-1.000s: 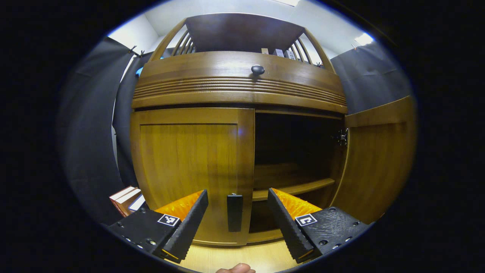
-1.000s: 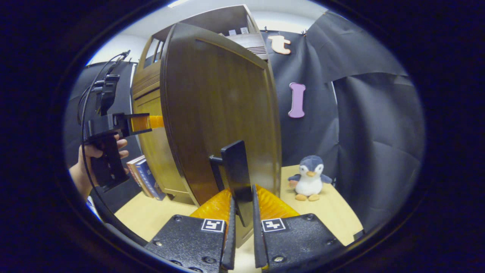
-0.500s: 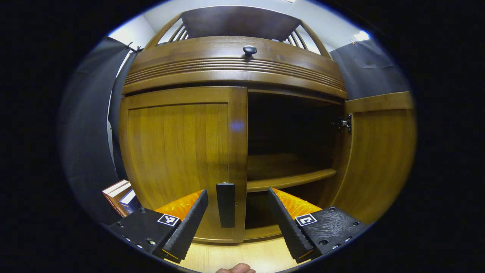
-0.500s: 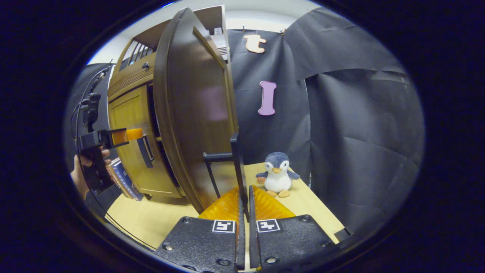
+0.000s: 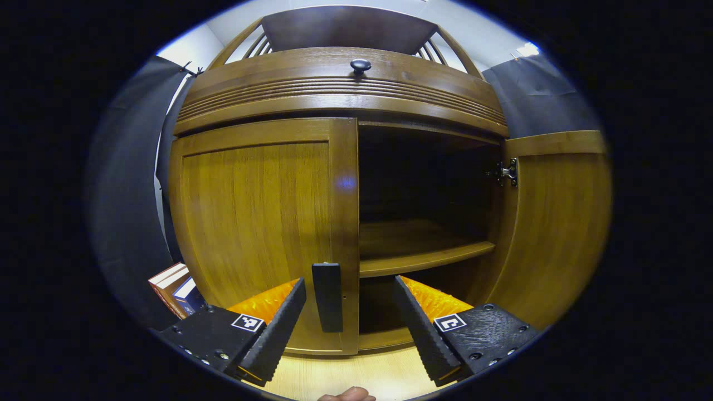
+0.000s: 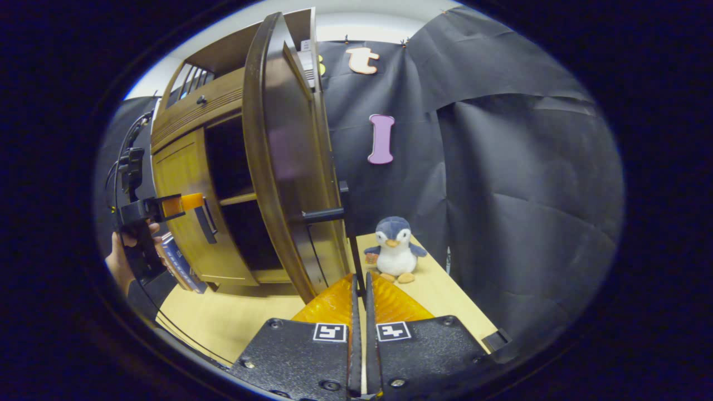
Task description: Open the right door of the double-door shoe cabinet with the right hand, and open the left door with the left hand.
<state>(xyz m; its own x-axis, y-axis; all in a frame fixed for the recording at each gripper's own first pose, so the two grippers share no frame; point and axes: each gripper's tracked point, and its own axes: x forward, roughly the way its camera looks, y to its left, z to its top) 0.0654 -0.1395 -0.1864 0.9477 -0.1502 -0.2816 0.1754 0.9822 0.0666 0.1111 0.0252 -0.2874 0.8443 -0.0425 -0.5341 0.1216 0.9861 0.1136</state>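
Pale wood tabletop (image 6: 223,317), black cloth wall behind. Shoe cabinet (image 5: 340,89) standing on it, knob (image 5: 360,65) on top drawer. Right door (image 6: 278,167) swung wide open, shelf (image 5: 423,259) exposed inside. Right gripper (image 6: 361,289) clamped on right door handle (image 6: 344,223), fingers nearly together on the handle's thin bar. Left door (image 5: 262,223) closed. Left gripper (image 5: 348,312) wide open, fingers either side of left door handle (image 5: 327,297), not touching it. Also seen in right gripper view at (image 6: 184,203), held by a hand (image 6: 120,262). Plush penguin (image 6: 394,249) on tabletop right of cabinet. Books (image 5: 175,287) leaning left of cabinet.
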